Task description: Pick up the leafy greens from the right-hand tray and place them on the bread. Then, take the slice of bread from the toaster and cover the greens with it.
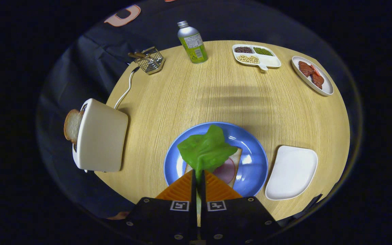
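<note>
Gripper point(197, 177) clamped tight on lettuce leaf point(205, 149), dangling directly over bread slice point(234, 163) on blue plate point(254, 143), just ahead.

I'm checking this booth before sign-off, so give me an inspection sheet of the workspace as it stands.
Surface: round light wooden table, shadow bands across it.
Job's things: green leafy greens held over the bread with ham on the blue round plate; bread slice in the cream toaster; empty white tray right of the plate.
Clutter: green metal bottle, wire basket, divided bean dish, oval meat dish.
Grippers: gripper shut on the greens.
Cables: white toaster cord.
Surroundings: black cloth wall.
</note>
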Tool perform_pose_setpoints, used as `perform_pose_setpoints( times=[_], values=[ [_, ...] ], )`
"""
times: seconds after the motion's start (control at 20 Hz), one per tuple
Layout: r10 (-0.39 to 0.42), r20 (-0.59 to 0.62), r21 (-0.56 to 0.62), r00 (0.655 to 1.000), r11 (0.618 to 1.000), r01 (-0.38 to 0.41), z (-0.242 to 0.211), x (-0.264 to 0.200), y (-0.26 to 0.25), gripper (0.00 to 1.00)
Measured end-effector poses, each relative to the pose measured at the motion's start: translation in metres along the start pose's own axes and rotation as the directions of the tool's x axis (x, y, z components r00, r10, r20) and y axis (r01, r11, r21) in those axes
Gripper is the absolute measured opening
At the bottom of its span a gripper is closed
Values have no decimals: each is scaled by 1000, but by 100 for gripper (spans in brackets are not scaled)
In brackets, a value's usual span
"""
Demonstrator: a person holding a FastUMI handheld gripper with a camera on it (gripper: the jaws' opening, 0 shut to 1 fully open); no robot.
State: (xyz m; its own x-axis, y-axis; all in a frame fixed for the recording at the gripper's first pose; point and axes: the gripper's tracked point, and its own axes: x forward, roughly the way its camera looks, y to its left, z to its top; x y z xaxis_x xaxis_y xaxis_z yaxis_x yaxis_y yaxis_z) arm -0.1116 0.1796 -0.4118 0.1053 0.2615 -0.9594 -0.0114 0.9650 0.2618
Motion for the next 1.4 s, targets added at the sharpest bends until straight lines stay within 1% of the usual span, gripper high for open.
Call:
perform_pose_setpoints(
  times=[0.15,0.25,0.3,0.45,0.5,0.55,0.6,0.65,0.7,0.8,0.9,1.0,1.15,1.3,1.4],
  values=[
    [-72,7,0,997,997,72,-2,11,-13,7],
    [-100,7,-8,995,995,100,-6,14,-20,7],
    [-104,9,-7,995,995,104,-8,19,-22,11],
    [-85,29,11,996,996,85,-5,21,-19,17],
    [-91,30,13,995,996,90,-5,21,-21,24],
    [-87,29,20,996,996,87,-5,20,-19,28],
    [-86,33,27,996,996,85,-5,19,-18,39],
    [-88,32,37,996,996,87,-5,16,-18,43],
    [-93,28,47,995,995,91,-7,13,-18,55],
    [-105,39,89,994,991,102,-2,2,-16,66],
    [-52,96,137,994,990,38,17,-16,4,70],
    [-20,122,139,992,990,3,30,-35,21,72],
    [11,159,99,987,995,-28,50,-60,56,77],
    [80,171,49,982,995,-89,65,-83,105,87],
    [130,179,2,975,991,-132,75,-98,142,88]
  ],
)
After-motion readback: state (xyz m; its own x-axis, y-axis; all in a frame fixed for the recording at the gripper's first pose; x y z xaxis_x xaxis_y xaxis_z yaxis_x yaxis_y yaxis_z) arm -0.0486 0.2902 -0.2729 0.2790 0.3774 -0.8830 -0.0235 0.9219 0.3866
